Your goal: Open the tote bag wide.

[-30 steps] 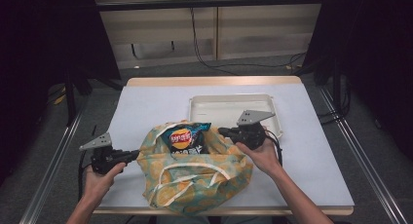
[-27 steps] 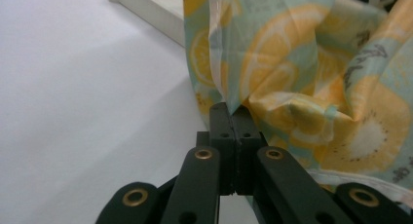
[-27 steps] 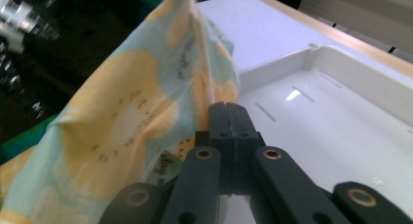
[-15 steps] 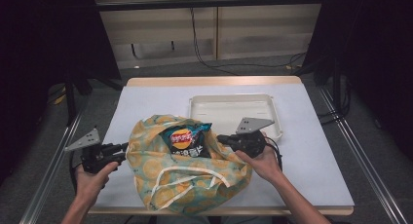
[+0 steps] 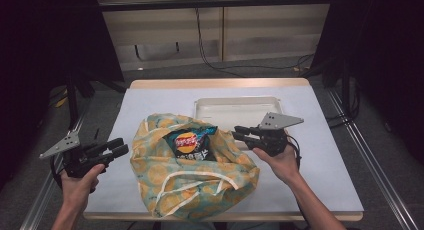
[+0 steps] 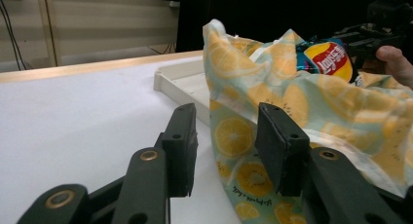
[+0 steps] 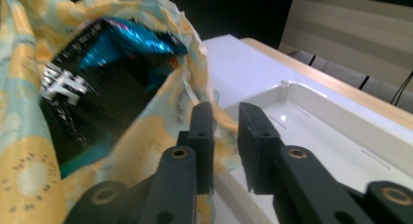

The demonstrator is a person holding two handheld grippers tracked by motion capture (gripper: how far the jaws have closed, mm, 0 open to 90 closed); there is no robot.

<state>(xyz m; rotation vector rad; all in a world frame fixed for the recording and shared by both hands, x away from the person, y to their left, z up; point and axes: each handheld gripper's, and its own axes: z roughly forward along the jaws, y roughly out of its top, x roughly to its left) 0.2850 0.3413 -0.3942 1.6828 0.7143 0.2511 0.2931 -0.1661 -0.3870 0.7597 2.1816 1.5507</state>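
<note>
A cloth bag (image 5: 195,187) printed with yellow lemon slices lies slumped in the middle of the white table. A dark blue chip packet (image 5: 190,144) with a red and yellow logo pokes out of its open mouth. My left gripper (image 5: 120,149) hovers just left of the bag, apart from it. Its jaws have just been opening and stand open with nothing between them; past them shows the cloth bag (image 6: 302,102). My right gripper (image 5: 236,132) is at the bag's right rim. Its jaws have just been opening too, and the cloth edge (image 7: 195,87) lies loose beside them.
A shallow white tray (image 5: 235,104) stands on the table behind the bag, close to my right gripper. The bare white table top (image 5: 320,160) stretches to the right and the far left. Dark curtains and cables lie beyond the table's far edge.
Both grippers went from shut on the bag's rim to open and drew slightly away. The left one rose and shifted left. The bag sagged wider on the table.
</note>
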